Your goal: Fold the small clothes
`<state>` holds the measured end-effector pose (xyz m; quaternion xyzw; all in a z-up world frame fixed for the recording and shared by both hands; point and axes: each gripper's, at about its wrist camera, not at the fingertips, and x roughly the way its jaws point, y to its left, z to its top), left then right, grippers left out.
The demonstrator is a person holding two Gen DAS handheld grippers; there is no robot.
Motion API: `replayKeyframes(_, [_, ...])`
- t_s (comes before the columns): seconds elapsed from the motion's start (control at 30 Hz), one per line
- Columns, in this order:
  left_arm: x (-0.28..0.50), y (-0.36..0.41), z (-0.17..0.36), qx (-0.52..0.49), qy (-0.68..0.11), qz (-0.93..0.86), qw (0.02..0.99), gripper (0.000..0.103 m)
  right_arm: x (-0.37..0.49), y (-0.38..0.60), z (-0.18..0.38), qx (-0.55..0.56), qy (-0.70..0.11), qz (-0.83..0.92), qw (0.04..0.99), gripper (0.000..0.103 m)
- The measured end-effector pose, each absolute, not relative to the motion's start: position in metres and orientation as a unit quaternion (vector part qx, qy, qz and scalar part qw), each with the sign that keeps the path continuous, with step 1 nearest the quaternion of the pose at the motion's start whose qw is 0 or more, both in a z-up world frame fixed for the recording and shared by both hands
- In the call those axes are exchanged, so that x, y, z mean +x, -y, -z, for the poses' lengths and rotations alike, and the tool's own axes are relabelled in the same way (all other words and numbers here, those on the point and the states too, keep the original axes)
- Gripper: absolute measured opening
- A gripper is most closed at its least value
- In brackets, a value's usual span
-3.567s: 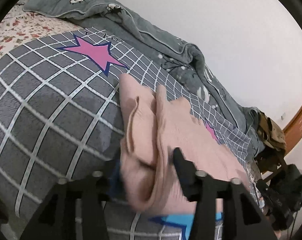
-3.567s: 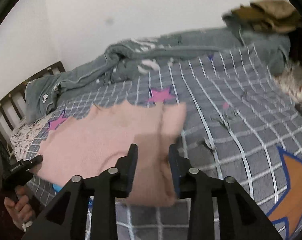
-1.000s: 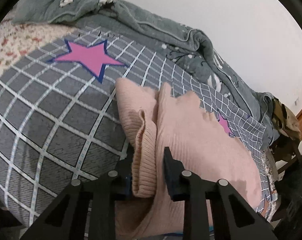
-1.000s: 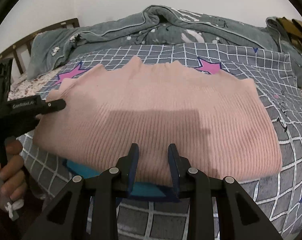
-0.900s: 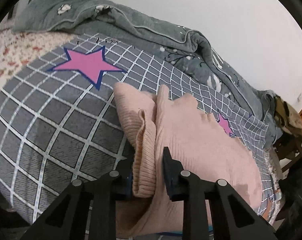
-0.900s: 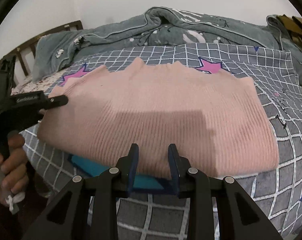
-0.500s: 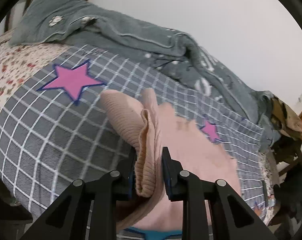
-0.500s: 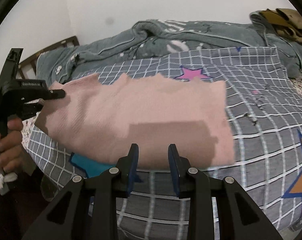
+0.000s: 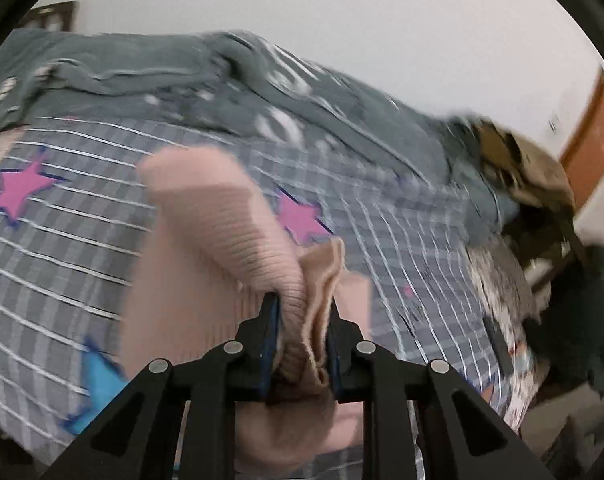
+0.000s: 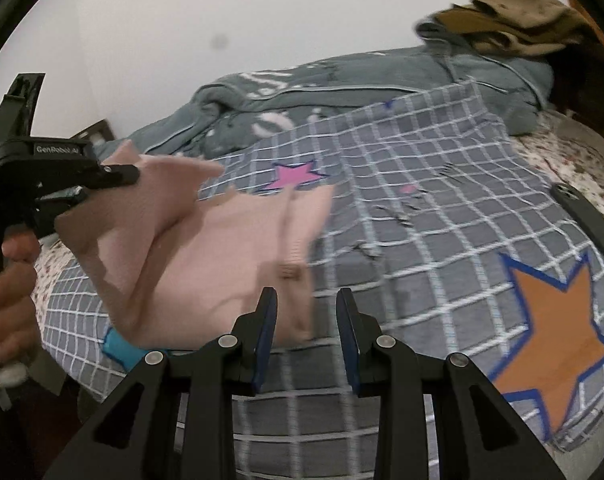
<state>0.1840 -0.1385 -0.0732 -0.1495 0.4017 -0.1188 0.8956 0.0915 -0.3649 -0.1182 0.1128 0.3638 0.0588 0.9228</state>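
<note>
The pink sweater point(image 10: 221, 256) lies on the grey checked cover point(image 10: 422, 200), its left end lifted off it, pinched in the left gripper point(image 10: 113, 178) held by a hand point(image 10: 5, 280). The right gripper point(image 10: 306, 320), jaws apart and empty, hovers at the sweater's near edge. A dark phone point(image 10: 586, 216) lies far right of the sweater.

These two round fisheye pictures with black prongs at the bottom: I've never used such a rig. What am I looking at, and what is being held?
No robot here: a person holds a hand-held gripper in each hand, with a camera on each looking along its two fingers. One picture is from the left gripper, which is clamped on a bunched edge of the pink ribbed sweater and lifts it. The other is from the right gripper; the sweater's other end lies between its fingers, but blur hides whether they pinch it. That view also shows the left one beside the person's hand. Underneath is a grey checked bedcover with stars; a dark phone lies on the right.
</note>
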Motion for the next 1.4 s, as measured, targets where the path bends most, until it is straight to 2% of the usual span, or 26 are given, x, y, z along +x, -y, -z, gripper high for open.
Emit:
replayKeyframes(0.07, [0.187,0.164,0.090,-0.127,-0.419,0.133,0.889,0.015,0.091,0.375,0.122,0.118,-0.369,-0.049,0.921,0.030])
replayKeyframes(0.17, [0.190,0.184,0.111,-0.110,-0.444,0.161,0.875,0.015,0.090,0.380,0.129,0.119,-0.379,-0.042,0.917,0.030])
replayKeyframes(0.23, [0.187,0.179,0.109,-0.113,-0.433,0.171,0.878,0.015,0.089,0.380,0.132,0.117,-0.382,-0.044,0.916,0.030])
replayKeyframes(0.3, [0.184,0.160,0.097,-0.139,-0.415,0.194,0.878,0.018,0.088,0.377,0.133,0.120,-0.382,-0.046,0.915,0.030])
replayKeyframes(0.4, [0.181,0.132,0.078,-0.163,-0.384,0.197,0.887,0.028,0.090,0.370,0.125,0.127,-0.365,-0.068,0.920,0.030])
replayKeyframes(0.47, [0.178,0.107,0.067,-0.170,-0.362,0.185,0.898,0.051,0.095,0.365,0.117,0.146,-0.350,-0.096,0.920,0.038])
replayKeyframes(0.5, [0.177,0.096,0.063,-0.174,-0.352,0.186,0.901,0.054,0.099,0.363,0.113,0.156,-0.343,-0.109,0.920,0.046])
replayKeyframes(0.53, [0.176,0.084,0.061,-0.178,-0.341,0.185,0.904,0.054,0.103,0.360,0.109,0.169,-0.336,-0.124,0.918,0.052])
replayKeyframes(0.63, [0.171,0.052,0.059,-0.175,-0.325,0.156,0.916,0.055,0.119,0.347,0.102,0.203,-0.326,-0.165,0.908,0.060])
replayKeyframes(0.7, [0.168,0.035,0.065,-0.177,-0.326,0.147,0.917,0.055,0.131,0.337,0.103,0.215,-0.328,-0.176,0.903,0.063])
replayKeyframes(0.83, [0.161,0.008,0.081,-0.182,-0.338,0.134,0.914,0.055,0.159,0.313,0.121,0.222,-0.366,-0.155,0.890,0.064])
replayKeyframes(0.87, [0.158,0.003,0.085,-0.182,-0.340,0.131,0.914,0.055,0.165,0.307,0.129,0.215,-0.377,-0.141,0.890,0.064])
replayKeyframes(0.9, [0.155,-0.003,0.088,-0.182,-0.340,0.129,0.913,0.055,0.168,0.303,0.133,0.209,-0.382,-0.132,0.890,0.056])
replayKeyframes(0.93, [0.153,-0.007,0.092,-0.183,-0.341,0.127,0.913,0.055,0.170,0.299,0.137,0.202,-0.383,-0.127,0.893,0.038])
replayKeyframes(0.97, [0.152,-0.009,0.096,-0.184,-0.343,0.126,0.913,0.055,0.170,0.297,0.137,0.195,-0.379,-0.126,0.896,0.029])
replayKeyframes(1.07, [0.147,-0.018,0.104,-0.194,-0.348,0.126,0.908,0.055,0.159,0.302,0.125,0.182,-0.333,-0.148,0.913,0.016])
replayKeyframes(1.17, [0.143,-0.021,0.110,-0.203,-0.346,0.130,0.907,0.055,0.132,0.326,0.106,0.202,-0.272,-0.155,0.928,0.015])
replayKeyframes(1.23, [0.141,-0.019,0.114,-0.206,-0.348,0.137,0.904,0.055,0.123,0.339,0.110,0.205,-0.267,-0.133,0.932,0.015])
replayKeyframes(1.3, [0.144,-0.012,0.117,-0.207,-0.356,0.147,0.899,0.055,0.132,0.342,0.129,0.196,-0.310,-0.116,0.923,0.017])
replayKeyframes(1.4, [0.149,0.002,0.122,-0.211,-0.372,0.164,0.889,0.055,0.147,0.344,0.161,0.206,-0.374,-0.116,0.897,0.025])
